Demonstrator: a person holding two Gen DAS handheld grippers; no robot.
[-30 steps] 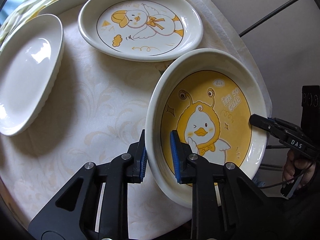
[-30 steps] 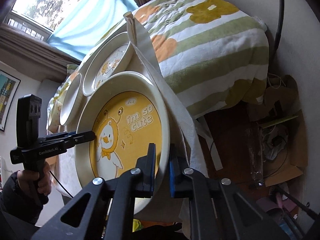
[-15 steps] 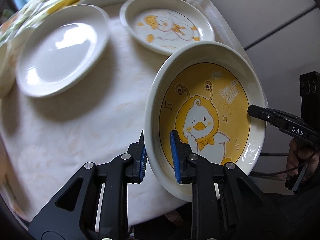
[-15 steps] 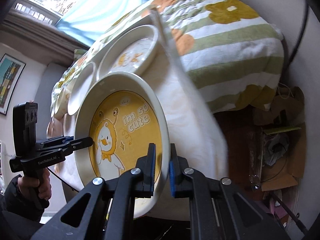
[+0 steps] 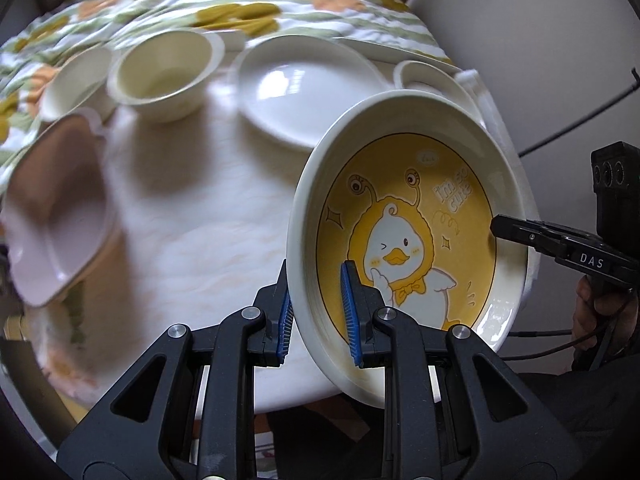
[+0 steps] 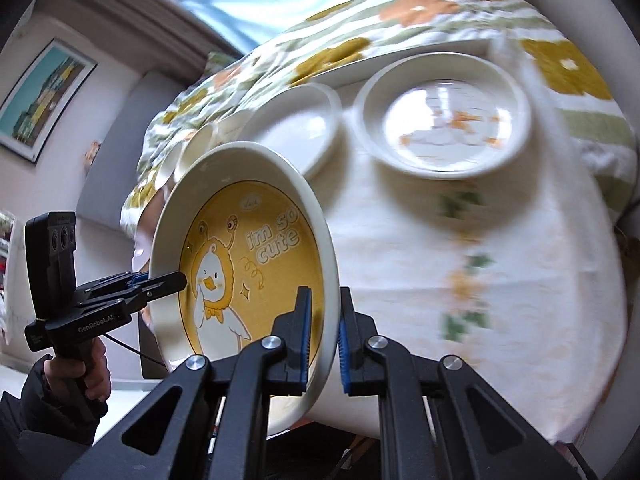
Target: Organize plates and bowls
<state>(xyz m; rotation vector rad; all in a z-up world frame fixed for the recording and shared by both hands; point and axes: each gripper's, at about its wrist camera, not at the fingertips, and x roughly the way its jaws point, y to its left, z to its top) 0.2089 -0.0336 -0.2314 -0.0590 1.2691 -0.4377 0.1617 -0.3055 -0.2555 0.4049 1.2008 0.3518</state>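
Both grippers hold one yellow duck bowl (image 5: 412,232) by opposite rims, lifted and tilted above the table. My left gripper (image 5: 316,312) is shut on its near-left rim. My right gripper (image 6: 324,340) is shut on the other rim of the yellow duck bowl (image 6: 248,264). The right gripper also shows in the left wrist view (image 5: 520,236), the left gripper in the right wrist view (image 6: 160,284). On the table lie a white plate (image 5: 308,88), a duck-print plate (image 6: 444,124), a cream bowl (image 5: 164,76) and a pink dish (image 5: 56,216).
A round table with a pale cloth (image 5: 208,208) carries the dishes. Another cream bowl (image 5: 76,80) sits at the far left. A flowered striped blanket (image 5: 240,12) lies behind the table. A wall with a framed picture (image 6: 44,96) is at the left.
Both grippers have raised the yellow bowl and swung left with it. The view now takes in the bowls and the pink dish, and the duck-print plate has slipped behind the held bowl.
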